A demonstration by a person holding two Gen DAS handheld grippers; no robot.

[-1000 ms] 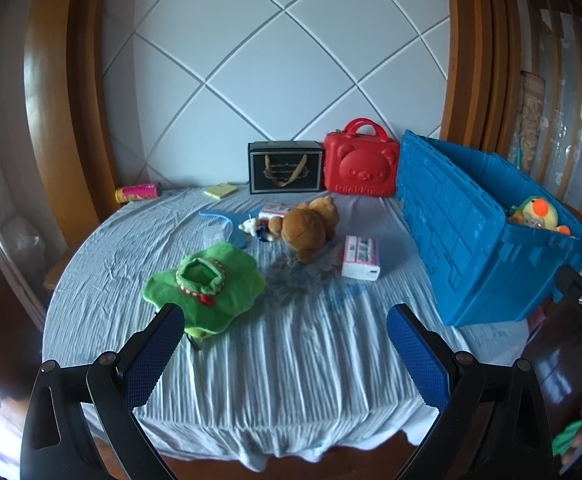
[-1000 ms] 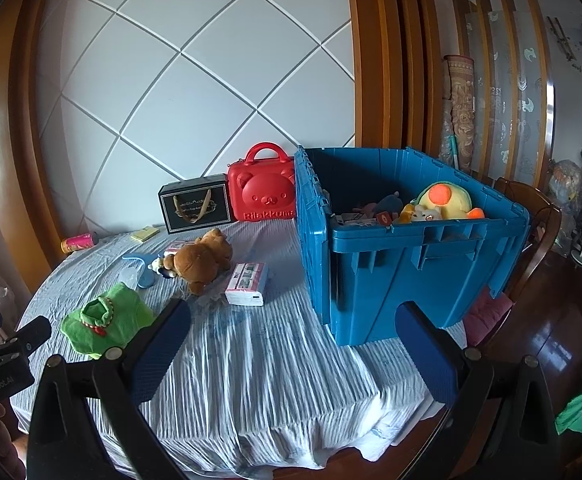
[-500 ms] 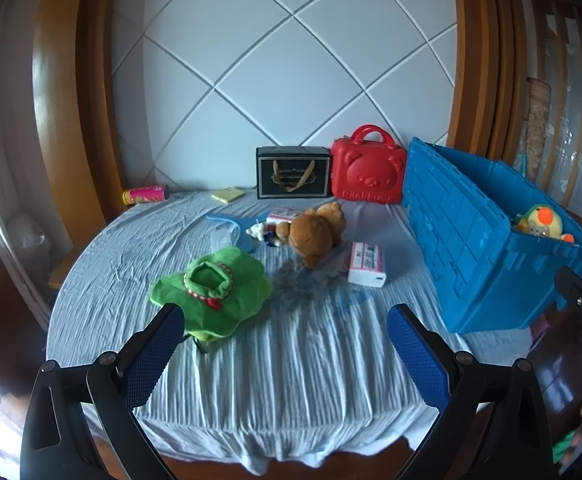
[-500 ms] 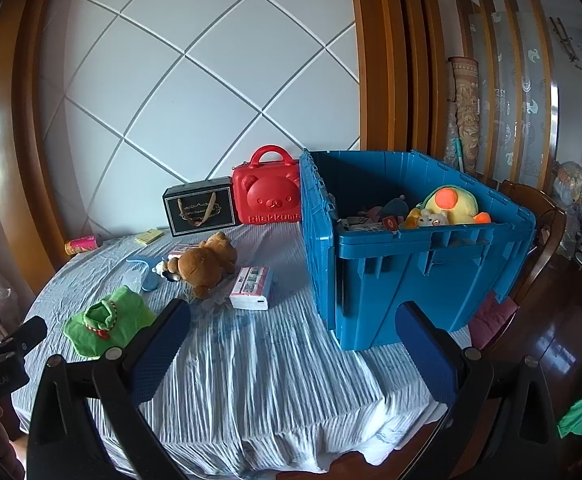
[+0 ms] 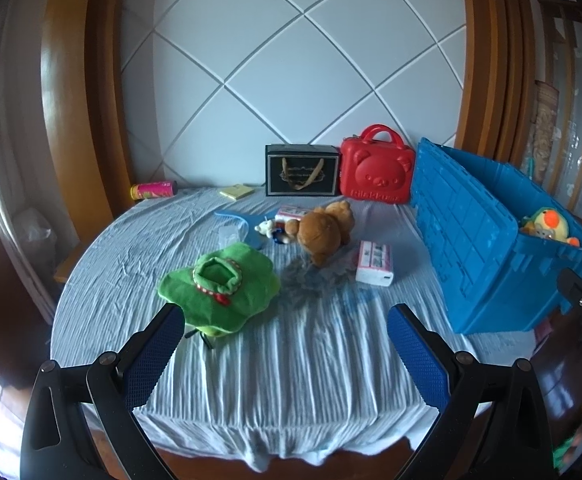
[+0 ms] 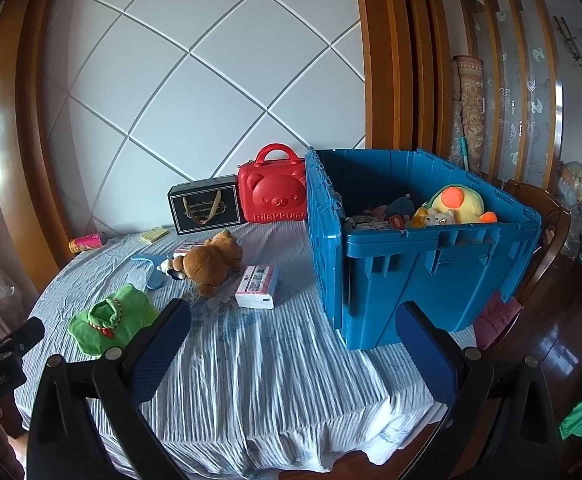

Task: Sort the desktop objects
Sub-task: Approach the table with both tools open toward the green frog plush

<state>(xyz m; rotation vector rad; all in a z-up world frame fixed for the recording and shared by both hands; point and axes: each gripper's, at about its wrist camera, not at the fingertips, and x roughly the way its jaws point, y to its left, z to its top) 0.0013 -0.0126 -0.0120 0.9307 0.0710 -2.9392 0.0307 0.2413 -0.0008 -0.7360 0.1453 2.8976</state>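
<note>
On the round table with its pale blue cloth (image 5: 291, 352) lie a green plush piece (image 5: 221, 286) (image 6: 111, 320), a brown teddy bear (image 5: 325, 232) (image 6: 209, 262) and a white tissue pack (image 5: 374, 267) (image 6: 257, 286). A blue crate (image 5: 487, 240) (image 6: 423, 256) at the right holds a yellow plush toy (image 6: 457, 204) and other items. My left gripper (image 5: 281, 322) hangs open near the table's front edge, just short of the green plush. My right gripper (image 6: 293, 320) is open too, in front of the crate's near corner. Both hold nothing.
At the back stand a black gift box (image 5: 302, 176) and a red bear case (image 5: 377, 178). A pink can (image 5: 153, 191), a yellow notepad (image 5: 237, 192), a blue hanger-like item (image 5: 247, 224) and small trinkets lie nearby. A wooden chair (image 6: 539, 232) stands behind the crate.
Both views have tilted up slightly and drawn back a little, so the table objects sit lower in frame. Nothing on the table has moved; both grippers stay open.
</note>
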